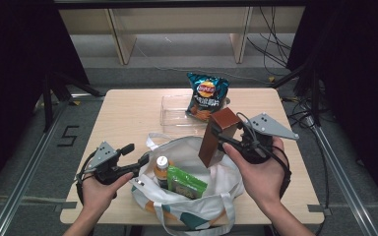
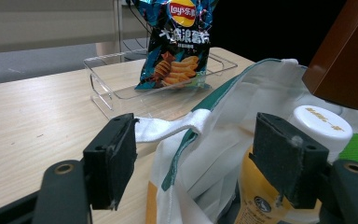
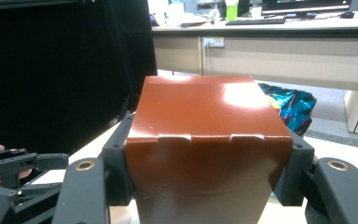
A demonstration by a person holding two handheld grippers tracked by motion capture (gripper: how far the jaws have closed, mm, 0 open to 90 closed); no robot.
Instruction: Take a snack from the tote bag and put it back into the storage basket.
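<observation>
Currently, a brown box [image 1: 218, 135] is clamped between the jaws of the right hand-held gripper [image 1: 225, 138], tilted and lifted above the open mouth of a white tote bag [image 1: 197, 196] that lies on the desk [image 1: 128, 113]. In the right gripper view, the box [image 3: 205, 149] is seen pressed on both sides by the black pads, its glossy top facing the camera and its folded flap edge turned toward the lens. The right hand [image 1: 261, 172] is wrapped around the gripper body from below.

The left hand-held gripper [image 1: 139, 156] is held low at the near left edge of the bag, with its jaws spread wide. In the left gripper view, the bag's white strap [image 2: 168, 127] and green-trimmed rim are seen between the parted pads, apart from both of them, so nothing is gripped. The left hand [image 1: 98, 189] is seen at the near left of the desk.

Inside the bag, a bottle with a white cap [image 1: 162, 167] is stood upright, and a green packet [image 1: 186, 183] is lain just beside it. In the left gripper view, the corner of the box [image 2: 345, 60] is seen hanging above the bottle cap [image 2: 320, 123].

Farther back on the desk, a clear plastic tray [image 1: 174, 110] is placed, and a blue bag of crisps [image 1: 205, 96] is propped with its lower end in the tray.
</observation>
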